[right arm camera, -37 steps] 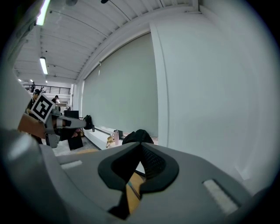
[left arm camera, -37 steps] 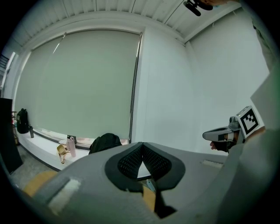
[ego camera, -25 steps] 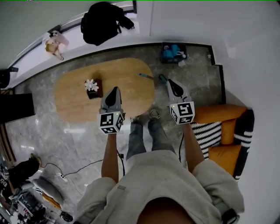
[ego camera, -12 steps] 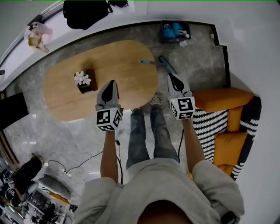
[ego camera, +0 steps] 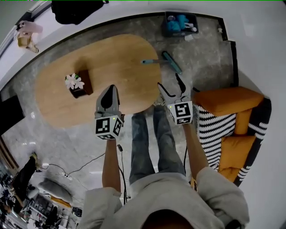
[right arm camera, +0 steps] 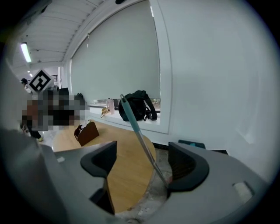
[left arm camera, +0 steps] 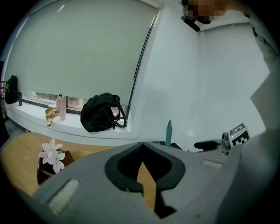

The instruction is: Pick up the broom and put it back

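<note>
The broom [ego camera: 166,61] has a teal handle; its head rests on the floor and its handle leans on the wooden table's right end. In the right gripper view the broom handle [right arm camera: 139,135] slants across the gap between my jaws, a little beyond them and untouched. My right gripper [ego camera: 170,85] hovers just short of the broom head, its jaws opening with nothing pressed between them. My left gripper [ego camera: 109,92] is shut and empty over the table's near edge. In the left gripper view the broom's handle tip [left arm camera: 169,132] rises past my shut left gripper [left arm camera: 141,147].
An oval wooden table [ego camera: 111,62] carries a brown box with white flowers [ego camera: 76,83]. An orange sofa with a striped cushion [ego camera: 225,105] stands at the right. A black backpack [ego camera: 73,8] lies on the window ledge, a dark bin with teal items [ego camera: 180,22] by the wall. The person's legs [ego camera: 152,134] stand below.
Both grippers have sunk toward the table and floor. The right gripper's jaws, shut before, now stand wide apart. The left gripper stays shut.
</note>
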`<state>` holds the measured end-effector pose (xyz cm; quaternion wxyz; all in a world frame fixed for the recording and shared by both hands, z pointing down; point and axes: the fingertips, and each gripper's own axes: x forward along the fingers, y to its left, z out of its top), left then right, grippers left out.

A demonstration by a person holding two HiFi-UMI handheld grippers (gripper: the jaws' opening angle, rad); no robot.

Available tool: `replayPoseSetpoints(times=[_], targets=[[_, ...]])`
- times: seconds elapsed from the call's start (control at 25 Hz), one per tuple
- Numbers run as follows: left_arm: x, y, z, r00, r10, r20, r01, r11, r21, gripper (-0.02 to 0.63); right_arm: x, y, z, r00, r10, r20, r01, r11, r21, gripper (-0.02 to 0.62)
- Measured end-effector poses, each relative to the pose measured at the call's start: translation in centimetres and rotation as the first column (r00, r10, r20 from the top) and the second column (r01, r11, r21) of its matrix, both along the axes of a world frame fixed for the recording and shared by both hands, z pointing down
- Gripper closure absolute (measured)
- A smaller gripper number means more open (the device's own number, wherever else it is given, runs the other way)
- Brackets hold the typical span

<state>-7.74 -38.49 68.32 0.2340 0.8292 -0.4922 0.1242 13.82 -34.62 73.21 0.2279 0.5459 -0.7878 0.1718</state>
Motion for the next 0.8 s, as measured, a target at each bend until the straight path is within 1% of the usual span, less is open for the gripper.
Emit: replayPoseSetpoints(times=[0.04,0.08,0.28,0.44,0.8], targets=[[0.1,-0.1,0.3,1.000,-0.002,-0.004,0.002,1.000,0.001,0.601,-0.2,-0.1,0.7,1.000,-0.009,-0.010,0.009,1.000,-0.006,0.237],[0.1,-0.1,0.5,1.000,-0.003,-0.007,0.003,1.000,0.001,0.601,-0.3,-0.3,1.3,1.000,-0.014,-0.016,0.014,1.000,-0.011,0.232],[0.3,0.3,2.1,1.000,-0.003,-0.010,0.003,1.000,-0.019,0.601,-0.8,-1.8,4.1,0.999,-0.019,-0.035,0.018,1.000,-0.017,0.232],[0.2,0.8,2.7,1.000,-0.009,-0.006,0.009,0.999,-0.033,0.601,-1.0,-3.6,6.1,0.998,-0.032,-0.051,0.031,0.999,-0.023,0.278],[-1.1,1.3,2.8,0.999,-0.038,0.002,0.038,0.998,-0.043,0.601,-2.4,-6.6,9.4,0.986,-0.101,-0.133,0.094,0.994,-0.061,0.380]])
